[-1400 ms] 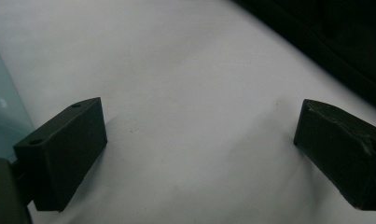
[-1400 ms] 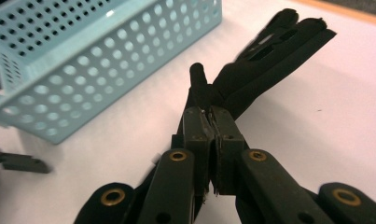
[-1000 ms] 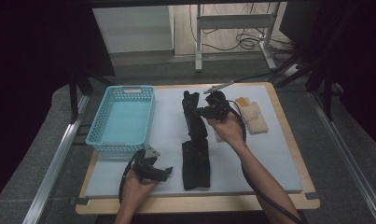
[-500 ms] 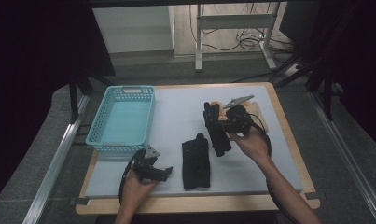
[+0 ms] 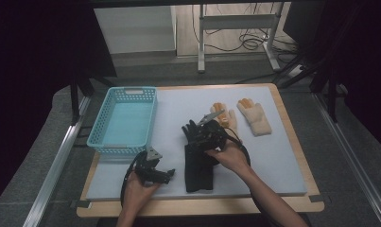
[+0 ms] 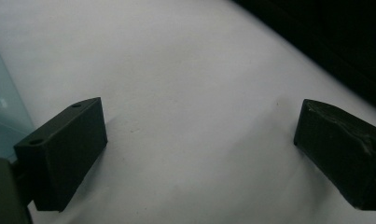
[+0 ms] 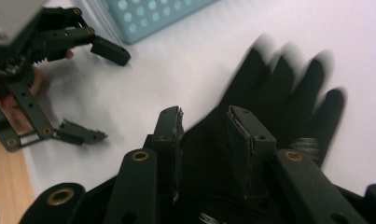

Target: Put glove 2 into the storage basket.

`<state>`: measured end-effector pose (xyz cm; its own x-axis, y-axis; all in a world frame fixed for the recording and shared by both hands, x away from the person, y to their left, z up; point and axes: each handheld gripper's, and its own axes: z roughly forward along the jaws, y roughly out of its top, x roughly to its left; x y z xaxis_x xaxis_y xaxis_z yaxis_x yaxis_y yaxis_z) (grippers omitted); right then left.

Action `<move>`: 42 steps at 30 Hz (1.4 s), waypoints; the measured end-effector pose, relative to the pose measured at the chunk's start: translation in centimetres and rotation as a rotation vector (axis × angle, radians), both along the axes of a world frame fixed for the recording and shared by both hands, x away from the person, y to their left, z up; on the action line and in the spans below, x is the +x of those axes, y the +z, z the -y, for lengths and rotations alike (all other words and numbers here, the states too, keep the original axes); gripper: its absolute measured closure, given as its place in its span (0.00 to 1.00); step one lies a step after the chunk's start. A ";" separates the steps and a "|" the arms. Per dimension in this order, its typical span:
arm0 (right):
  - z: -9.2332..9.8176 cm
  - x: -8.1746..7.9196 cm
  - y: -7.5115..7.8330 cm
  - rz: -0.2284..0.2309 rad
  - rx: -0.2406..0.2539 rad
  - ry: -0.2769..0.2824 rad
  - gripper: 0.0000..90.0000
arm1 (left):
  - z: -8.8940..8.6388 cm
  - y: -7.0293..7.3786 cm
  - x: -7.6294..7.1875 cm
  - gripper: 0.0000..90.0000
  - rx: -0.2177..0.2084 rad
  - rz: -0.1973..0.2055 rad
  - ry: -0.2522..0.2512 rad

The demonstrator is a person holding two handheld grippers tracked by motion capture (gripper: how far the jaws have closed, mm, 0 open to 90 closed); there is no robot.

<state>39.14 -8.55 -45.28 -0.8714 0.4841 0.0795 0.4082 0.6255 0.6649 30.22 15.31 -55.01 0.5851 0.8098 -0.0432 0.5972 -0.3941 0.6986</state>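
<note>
Left tongs: both black jaws stand wide apart, nothing between them. Beneath and between the jaws lies the pale grey-white surface, bare, with a few small specks. Pale blue basket wall sits just beside the jaw at picture left. Beyond the surface's far edge, upper right, darkness.

No legible text, label, brand, number or sign appears on any surface in these views

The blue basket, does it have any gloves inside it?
No, the blue basket shows a bare bottom, while the black gloves and the cream gloves lie on the mat beside it.
</note>
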 end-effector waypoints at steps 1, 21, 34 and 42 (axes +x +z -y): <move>-0.1 0.1 0.2 0.012 -0.001 0.004 0.71 | 0.0 0.0 0.0 0.03 0.000 0.000 0.000; 0.7 3.3 -4.9 0.023 -0.081 -0.007 0.60 | 0.0 0.0 0.0 0.03 -0.001 -0.002 0.001; 1.0 2.2 -4.3 0.017 -0.046 -0.028 0.98 | 0.0 0.0 0.0 0.03 -0.001 -0.003 0.002; 2.3 -0.2 -0.1 0.026 -0.006 -0.056 0.98 | 0.0 0.0 0.0 0.03 0.000 -0.001 0.001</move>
